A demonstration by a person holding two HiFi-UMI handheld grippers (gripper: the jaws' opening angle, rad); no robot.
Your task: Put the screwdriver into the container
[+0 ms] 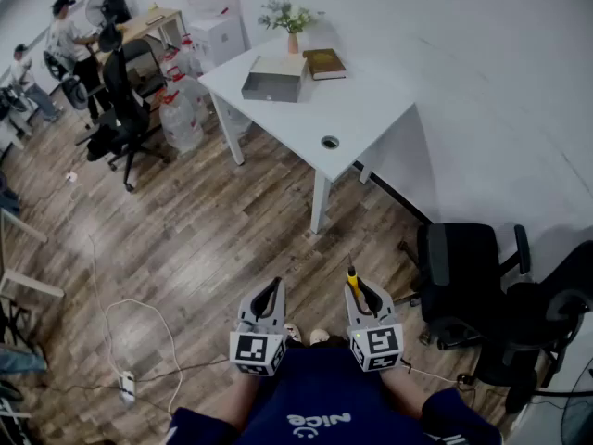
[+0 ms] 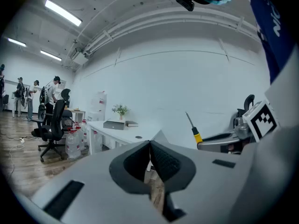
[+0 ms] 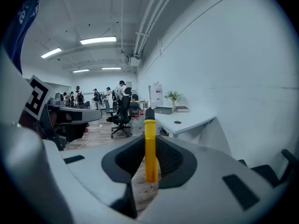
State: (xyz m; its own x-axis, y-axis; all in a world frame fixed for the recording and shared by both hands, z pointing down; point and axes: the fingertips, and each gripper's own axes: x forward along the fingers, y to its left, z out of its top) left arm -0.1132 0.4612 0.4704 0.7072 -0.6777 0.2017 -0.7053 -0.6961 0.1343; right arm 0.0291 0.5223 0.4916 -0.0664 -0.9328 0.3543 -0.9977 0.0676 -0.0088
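My right gripper (image 1: 358, 291) is shut on a screwdriver (image 1: 352, 277) with a yellow handle (image 3: 150, 146). The handle stands upright between the pads, and the thin shaft (image 2: 189, 119) points up and forward. My left gripper (image 1: 271, 291) is beside it with its jaws shut (image 2: 150, 149) and nothing in them. Both are held low, close to the person's body, above the wooden floor. The container, a grey open box (image 1: 273, 80), lies on the far side of a white table (image 1: 361, 114), well ahead of both grippers. It also shows small as the grey box (image 3: 163, 110) and the grey box (image 2: 114, 124).
On the table, a brown book (image 1: 324, 63) and a potted plant (image 1: 292, 21) stand by the box. Black office chairs (image 1: 473, 286) crowd the right. Water bottles (image 1: 181, 109), another chair (image 1: 120, 109) and people sit far left. A cable and power strip (image 1: 125, 384) lie on the floor.
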